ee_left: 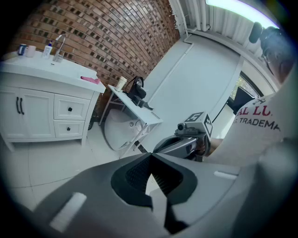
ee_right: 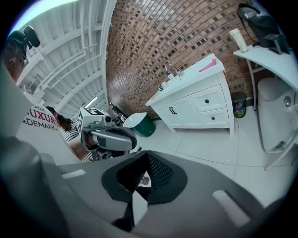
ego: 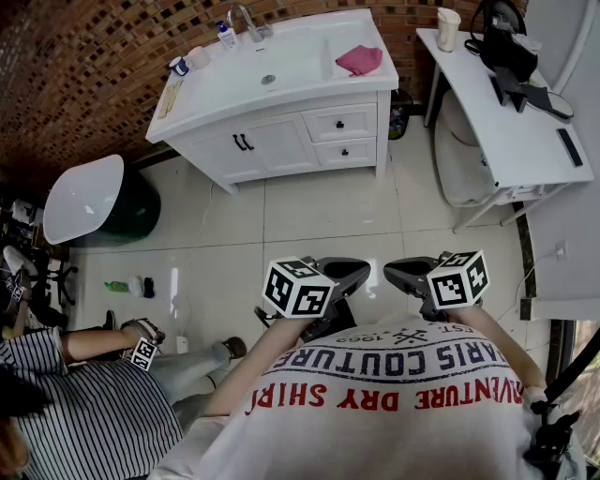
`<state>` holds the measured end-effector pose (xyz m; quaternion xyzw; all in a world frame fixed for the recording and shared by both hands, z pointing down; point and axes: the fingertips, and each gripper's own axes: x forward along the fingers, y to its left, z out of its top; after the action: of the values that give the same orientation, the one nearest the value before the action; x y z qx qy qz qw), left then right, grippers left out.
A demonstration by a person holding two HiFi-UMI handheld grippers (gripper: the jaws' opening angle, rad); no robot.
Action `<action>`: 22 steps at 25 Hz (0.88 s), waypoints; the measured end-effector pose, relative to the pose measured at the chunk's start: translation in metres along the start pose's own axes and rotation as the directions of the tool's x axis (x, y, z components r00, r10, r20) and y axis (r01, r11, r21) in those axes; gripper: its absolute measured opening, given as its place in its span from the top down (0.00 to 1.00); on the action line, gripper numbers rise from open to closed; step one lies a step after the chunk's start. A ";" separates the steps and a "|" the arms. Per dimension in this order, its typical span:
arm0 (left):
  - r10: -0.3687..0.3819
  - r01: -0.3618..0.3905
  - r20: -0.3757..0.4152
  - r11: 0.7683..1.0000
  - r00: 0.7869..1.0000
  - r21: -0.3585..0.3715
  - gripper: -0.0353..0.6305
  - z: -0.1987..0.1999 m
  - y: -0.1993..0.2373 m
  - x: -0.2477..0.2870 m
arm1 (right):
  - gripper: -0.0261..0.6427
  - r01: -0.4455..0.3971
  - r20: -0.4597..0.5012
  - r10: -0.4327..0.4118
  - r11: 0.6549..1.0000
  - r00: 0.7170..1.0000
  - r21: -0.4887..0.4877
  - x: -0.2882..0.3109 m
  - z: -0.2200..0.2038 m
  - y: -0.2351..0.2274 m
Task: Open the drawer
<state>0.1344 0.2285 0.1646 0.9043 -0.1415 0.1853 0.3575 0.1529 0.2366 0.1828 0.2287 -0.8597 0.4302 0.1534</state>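
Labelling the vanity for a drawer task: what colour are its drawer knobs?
Black drawer knobs, clearest in the head view.

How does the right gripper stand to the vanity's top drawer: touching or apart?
Apart. In the head view, a wide stretch of floor tiles lies between the right gripper and the top drawer.

White counter (ego: pixel 281 101) against the brick wall: pink cloth (ego: pixel 359 60) at its right end, bottle (ego: pixel 226 36) and cups (ego: pixel 178 66) beside the tap (ego: pixel 248 19). Pale tiled floor (ego: pixel 328 206) below, lidded green bin (ego: pixel 94 199) at left. Second counter (ego: pixel 511 131) at right, bearing a cup (ego: pixel 448 28) and dark bag (ego: pixel 511 47)
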 end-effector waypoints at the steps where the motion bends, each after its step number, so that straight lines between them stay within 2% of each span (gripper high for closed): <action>1: -0.002 0.002 -0.004 1.000 1.000 0.003 0.97 0.005 0.014 -0.003 | 0.95 0.006 -0.010 -0.006 1.000 1.000 0.005 0.012 0.007 -0.005; 13: -0.005 0.004 -0.018 0.999 1.000 -0.051 0.97 0.083 0.215 -0.078 | 0.95 0.053 -0.046 -0.047 0.987 0.998 0.150 0.172 0.137 -0.055; 18: -0.046 0.043 -0.066 0.998 0.997 -0.038 0.97 0.089 0.264 -0.099 | 0.95 0.117 -0.071 -0.107 0.983 0.992 0.139 0.215 0.171 -0.054; 22: -0.069 0.063 -0.073 0.994 0.995 -0.090 0.97 0.082 0.295 -0.101 | 0.95 0.156 -0.109 -0.136 0.969 0.985 0.194 0.229 0.170 -0.073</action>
<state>-0.0506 -0.0240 0.2403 0.8843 -0.1058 0.2013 0.4078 -0.0143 0.0014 0.2379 0.2851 -0.7843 0.5129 0.2013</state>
